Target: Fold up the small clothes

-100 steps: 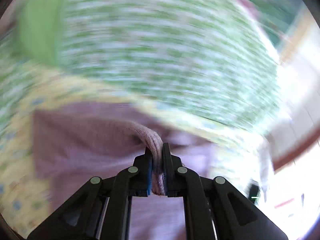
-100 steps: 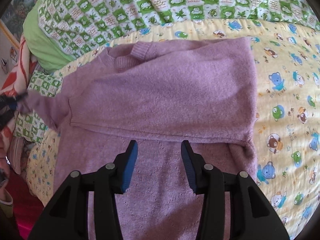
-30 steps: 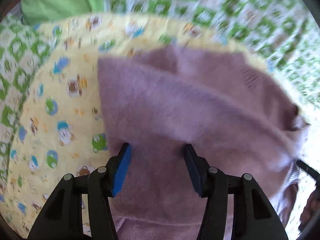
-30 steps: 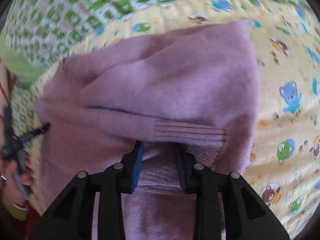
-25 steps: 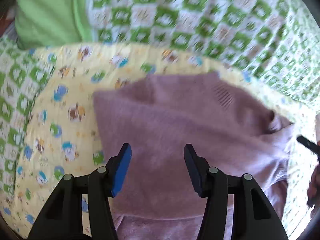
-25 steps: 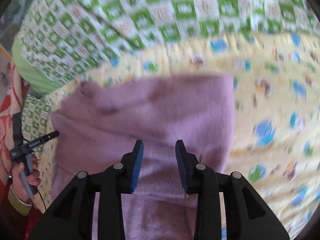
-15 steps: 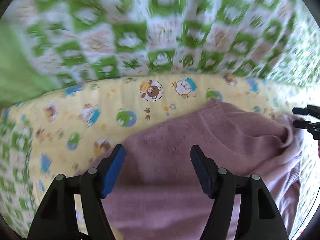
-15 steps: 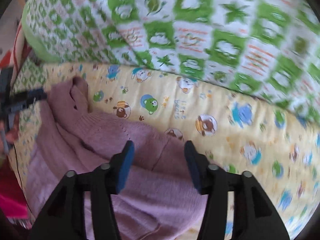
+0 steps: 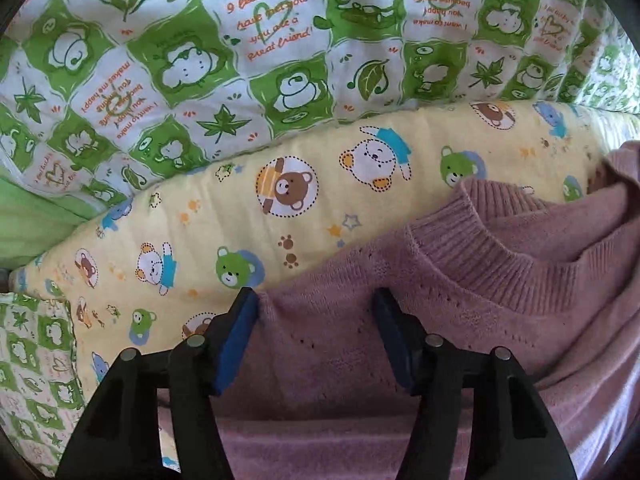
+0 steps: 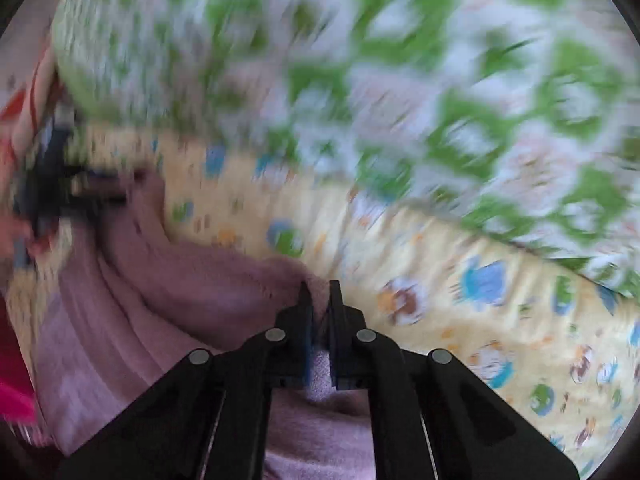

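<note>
- While the mauve sweater lies part-folded on the yellow bear-print sheet of the bed, we judge ourselves at the grasping step for the next fold, taking the collar end at its two shoulders.
- Our right gripper has its fingers together, pinching a ridge of the sweater's edge; knit shows between them and bunches just behind their tips.
- Our left gripper has its fingers apart and closing; the shoulder corner lies between them, its edge touching the left pad while the right one stands clear of the knit.
- The ribbed collar sits just beyond and to the right of the left fingers.
- Next, we think, the left fingers must finish closing on that corner, and then both hands should lift and carry the collar end evenly toward the hem.
- Both hands point steeply down at the bed, the left view sharp, the right view smeared with motion.
- The green checked quilt banks up well beyond both sets of fingers, so the lift should stay short of it.
</note>
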